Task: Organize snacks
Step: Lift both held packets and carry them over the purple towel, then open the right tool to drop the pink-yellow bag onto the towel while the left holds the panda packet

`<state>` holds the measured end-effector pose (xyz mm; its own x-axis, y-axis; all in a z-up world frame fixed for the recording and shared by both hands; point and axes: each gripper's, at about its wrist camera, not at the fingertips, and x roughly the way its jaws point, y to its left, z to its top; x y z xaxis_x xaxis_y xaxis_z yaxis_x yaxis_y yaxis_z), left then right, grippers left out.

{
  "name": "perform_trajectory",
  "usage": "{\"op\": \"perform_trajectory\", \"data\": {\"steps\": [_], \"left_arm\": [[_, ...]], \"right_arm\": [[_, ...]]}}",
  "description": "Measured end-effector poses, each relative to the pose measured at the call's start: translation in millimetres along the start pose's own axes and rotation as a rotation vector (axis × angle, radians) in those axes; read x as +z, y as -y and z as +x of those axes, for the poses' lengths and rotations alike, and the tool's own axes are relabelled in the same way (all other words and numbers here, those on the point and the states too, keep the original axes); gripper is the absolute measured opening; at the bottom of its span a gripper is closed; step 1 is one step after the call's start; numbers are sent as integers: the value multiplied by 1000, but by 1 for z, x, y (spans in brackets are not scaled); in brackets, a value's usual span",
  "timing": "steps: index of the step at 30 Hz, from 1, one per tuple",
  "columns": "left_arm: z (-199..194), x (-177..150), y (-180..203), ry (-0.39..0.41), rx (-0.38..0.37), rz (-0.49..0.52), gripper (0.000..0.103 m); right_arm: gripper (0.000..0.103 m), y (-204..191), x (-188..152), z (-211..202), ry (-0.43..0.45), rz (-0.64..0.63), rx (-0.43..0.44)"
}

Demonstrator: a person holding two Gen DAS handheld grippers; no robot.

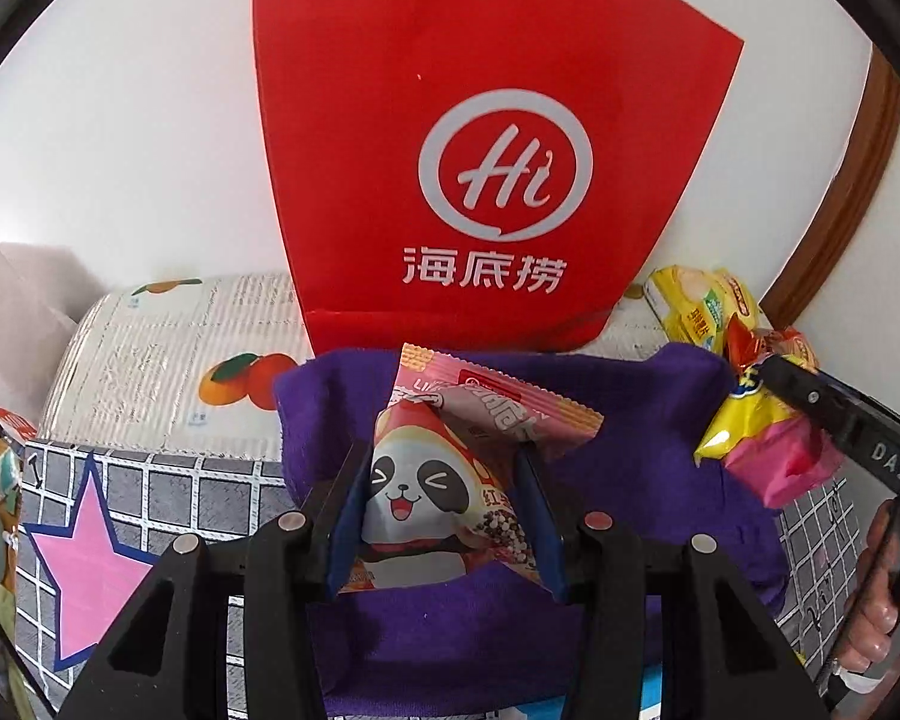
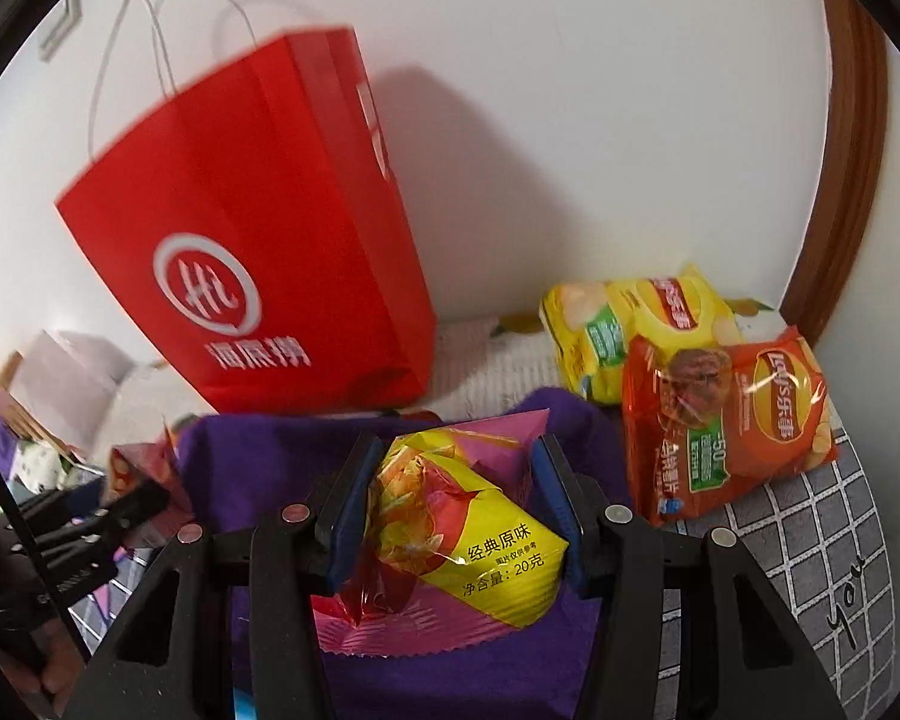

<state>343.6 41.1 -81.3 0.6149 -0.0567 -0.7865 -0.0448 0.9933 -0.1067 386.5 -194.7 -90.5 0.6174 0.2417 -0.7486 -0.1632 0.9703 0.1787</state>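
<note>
Left gripper [image 1: 444, 516]: fingers pinched the panda snack packet [image 1: 438, 480] above the purple cloth [image 1: 630, 480], likely for carrying.
Right gripper [image 2: 450, 516]: clamped the yellow-pink chip packet [image 2: 474, 528], lifted clear.
Red paper bag [image 2: 258, 228]: upright at cloth's far edge, likely the destination.

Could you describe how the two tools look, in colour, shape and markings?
The left tool and the right tool look alike: black angular frames with triangular cut-outs, round silver bolt heads, and two flat fingers faced with blue pads. White letters "DAS" mark the right tool's side, seen from the left camera.
</note>
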Motion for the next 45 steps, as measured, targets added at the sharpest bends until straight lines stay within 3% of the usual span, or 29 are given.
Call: {"op": "perform_trajectory", "data": {"steps": [12, 45], "left_arm": [[-1, 1, 2, -10, -12, 5, 45], [4, 0, 1, -39, 3, 3, 45]], "right_arm": [[51, 5, -5, 25, -89, -9, -61], [53, 8, -12, 47, -162, -41, -132]]}}
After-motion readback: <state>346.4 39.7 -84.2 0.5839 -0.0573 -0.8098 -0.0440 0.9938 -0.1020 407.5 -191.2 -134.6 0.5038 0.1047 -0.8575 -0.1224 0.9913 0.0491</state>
